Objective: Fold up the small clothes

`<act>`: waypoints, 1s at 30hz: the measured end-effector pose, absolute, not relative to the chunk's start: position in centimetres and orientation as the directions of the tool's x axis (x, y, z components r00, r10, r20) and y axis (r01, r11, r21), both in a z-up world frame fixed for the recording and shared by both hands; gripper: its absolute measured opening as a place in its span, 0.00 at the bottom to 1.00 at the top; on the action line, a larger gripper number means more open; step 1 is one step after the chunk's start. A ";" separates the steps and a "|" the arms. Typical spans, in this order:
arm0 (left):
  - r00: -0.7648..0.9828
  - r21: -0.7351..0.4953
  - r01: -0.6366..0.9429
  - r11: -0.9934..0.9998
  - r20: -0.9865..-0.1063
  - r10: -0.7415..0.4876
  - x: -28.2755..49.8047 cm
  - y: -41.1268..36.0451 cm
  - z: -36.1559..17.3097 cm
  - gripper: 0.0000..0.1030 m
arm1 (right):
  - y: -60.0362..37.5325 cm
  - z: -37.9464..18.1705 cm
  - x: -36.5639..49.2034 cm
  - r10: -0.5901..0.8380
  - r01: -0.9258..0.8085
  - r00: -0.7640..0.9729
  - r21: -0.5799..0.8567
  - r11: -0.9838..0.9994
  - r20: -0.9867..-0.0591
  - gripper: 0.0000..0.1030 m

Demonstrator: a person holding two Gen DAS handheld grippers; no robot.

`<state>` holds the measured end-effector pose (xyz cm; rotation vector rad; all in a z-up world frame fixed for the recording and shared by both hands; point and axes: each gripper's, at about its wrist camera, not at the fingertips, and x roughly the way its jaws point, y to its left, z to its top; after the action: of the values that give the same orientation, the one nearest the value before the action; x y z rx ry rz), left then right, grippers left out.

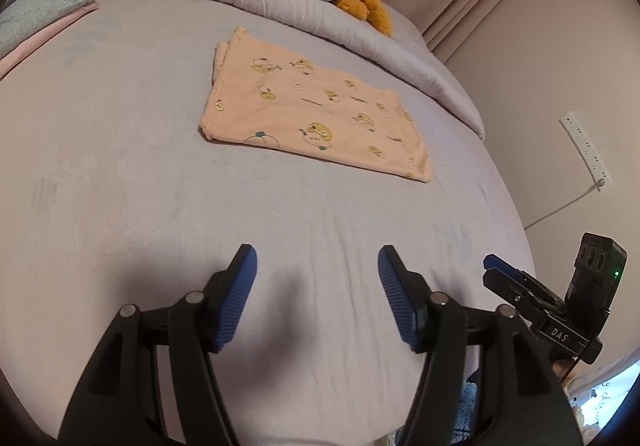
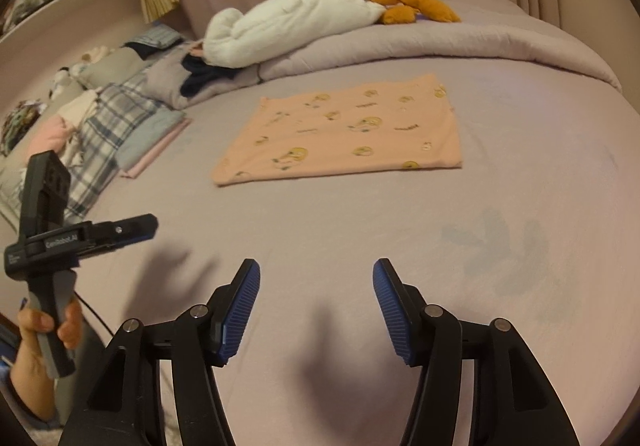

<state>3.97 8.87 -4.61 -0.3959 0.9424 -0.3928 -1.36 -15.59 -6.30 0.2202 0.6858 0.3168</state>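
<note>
**Cloth lies ahead of both claws, long side across the view**

The peach cloth (image 1: pixel 316 114) lies flat on the bed (image 1: pixel 120 166), already folded into a rough rectangle, with doubled layers showing along its far left edge in the left wrist view. It sits well apart from both claws, straight ahead and further up the bed, short of the rolled quilt (image 2: pixel 440 42).

The left claw (image 1: pixel 318 294) stands open with nothing between its blue pads, hanging over bare sheet. The right claw (image 2: pixel 316 306) is likewise open and empty, also over bare sheet. Neither touches the cloth.

From the right wrist view the cloth (image 2: pixel 340 134) runs with its long axis left to right, its near edge facing the claws. In the left wrist view it looks skewed, the near-left corner closer and the long edge trailing off to the right. The left claw, seen from the right camera at the left (image 2: pixel 136 228), lines up roughly with the cloth's left end; the right claw, seen at the lower right edge of the left view (image 1: pixel 496 270), lines up nearer the right end. Neither looks clearly closer than the other.

If another fold is wanted, it would likely turn on each claw reaching forward to its own near corner, then carrying that edge over along the short axis. The thin layered edge on soft bedding may make a clean pinch awkward.
</note>
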 end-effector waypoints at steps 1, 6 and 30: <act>0.535 -0.490 0.152 0.859 -0.690 -0.488 3.7 8.9 -4.4 0.63 | -15.4 -6.2 -1.7 0.360 -0.219 0.731 0.300 0.928 -0.579 0.60; 0.563 -0.487 0.147 0.861 -0.675 -0.478 2.3 9.1 -3.1 0.67 | -14.6 -5.4 -2.9 0.368 -0.235 0.744 0.297 0.925 -0.557 0.63; 0.590 -0.502 0.093 0.860 -0.668 -0.454 6.2 10.3 -2.0 0.90 | -13.7 -3.3 -0.5 0.397 -0.256 0.760 0.324 0.911 -0.514 0.71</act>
<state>6.25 10.30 -1.96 -0.4454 0.8889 -0.3310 -0.46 -13.68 -3.34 0.2417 0.6111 0.3589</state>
